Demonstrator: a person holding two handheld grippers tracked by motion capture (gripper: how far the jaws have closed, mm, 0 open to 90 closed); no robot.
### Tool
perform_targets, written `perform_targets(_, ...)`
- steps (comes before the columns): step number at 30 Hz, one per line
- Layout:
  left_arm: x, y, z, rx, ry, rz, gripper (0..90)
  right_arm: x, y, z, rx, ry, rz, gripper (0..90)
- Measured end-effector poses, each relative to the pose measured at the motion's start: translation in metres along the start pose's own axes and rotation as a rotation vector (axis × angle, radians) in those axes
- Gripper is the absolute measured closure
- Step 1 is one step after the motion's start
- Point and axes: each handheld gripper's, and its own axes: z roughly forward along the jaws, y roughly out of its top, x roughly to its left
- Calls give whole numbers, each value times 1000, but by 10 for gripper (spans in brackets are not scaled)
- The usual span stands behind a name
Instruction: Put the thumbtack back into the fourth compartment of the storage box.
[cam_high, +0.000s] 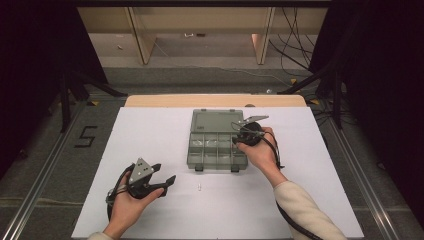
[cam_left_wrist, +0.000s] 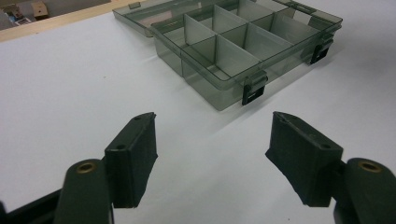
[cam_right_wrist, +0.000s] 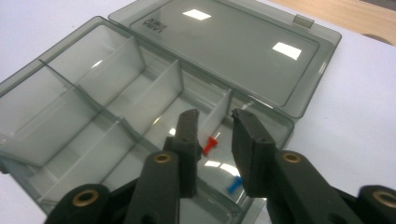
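Two pushpins, a red pin (cam_right_wrist: 209, 145) and a blue pin (cam_right_wrist: 233, 185), lie in the right compartment of the organizer box (cam_high: 218, 139) under the right gripper (cam_right_wrist: 215, 122), whose jaws stand apart and empty, while a white pin (cam_high: 199, 188) waits on the table (cam_high: 150, 130) near the left gripper (cam_high: 165, 172), also wide apart and empty.

Setting: lab recording bay. White-covered worktop (cam_high: 150, 150), black curtains (cam_high: 30, 75) either side, tripod legs (cam_high: 75, 85), loose cables (cam_high: 295, 45) on floor.

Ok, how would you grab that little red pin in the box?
Grab its fat red head, coming straight down from above. The red pin lies on its side in a corner compartment of the box, so the walls block any sideways reach, and the thin point would likely slip. The right gripper hangs open right over it.
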Motion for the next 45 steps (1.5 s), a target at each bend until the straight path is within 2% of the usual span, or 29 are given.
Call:
perform_targets(1, 0, 0, 0, 0, 0, 0, 318, 0, 0, 0, 0, 0, 0, 698)
perform_targets(2, 0, 0, 0, -1, 3, -2, 318, 4, 0, -2, 13, 5, 15, 656)
perform_targets(4, 0, 0, 0, -3, 4, -4, 317, 4, 1, -2, 6, 11, 10, 638)
perform_targets(7, 0, 0, -1, -5, 7, -2, 317, 13, 2, -5, 9, 33, 30, 563)
perform_targets(10, 0, 0, -1, -6, 7, -3, 317, 19, 3, -8, 1, 35, 25, 497)
perform_targets(13, 0, 0, -1, -7, 6, -8, 317, 25, 4, -9, 1, 66, 15, 440)
perform_targets(14, 0, 0, -1, -7, 6, -8, 317, 27, 4, -9, 1, 69, -6, 436)
perform_targets(15, 0, 0, -1, -7, 6, -8, 317, 27, 4, -9, 1, 69, -6, 436)
perform_targets(17, 0, 0, -1, -8, 7, -13, 317, 35, 3, -10, -2, 85, -4, 426)
perform_targets(18, 0, 0, -1, -8, 7, -13, 317, 37, 3, -11, 15, 101, -14, 425)
perform_targets(19, 1, 0, -2, -5, 8, 9, 317, 40, 3, -11, 13, 109, -19, 425)
perform_targets(20, 1, 0, -2, -4, 6, 1, 317, 44, 2, -12, 31, 112, 1, 425)
perform_targets(21, 1, 0, -2, -5, 6, -1, 317, 45, 2, -11, 22, 117, -28, 425)
perform_targets(22, 1, 0, -2, -5, 6, -1, 317, 47, 1, -10, 23, 120, -33, 426)
perform_targets(29, 1, 0, -3, -5, 10, -2, 317, 63, -4, -10, 61, 161, -33, 426)
perform_targets(37, 1, 0, -3, -7, 10, -4, 317, 89, -8, -6, 89, 208, -77, 434)
perform_targets(42, 1, 0, -3, -6, 10, -2, 317, 101, -11, -3, 123, 233, -81, 452)
perform_targets(45, 0, 0, -3, -6, 10, -1, 317, 112, -16, 2, 145, 254, -103, 466)
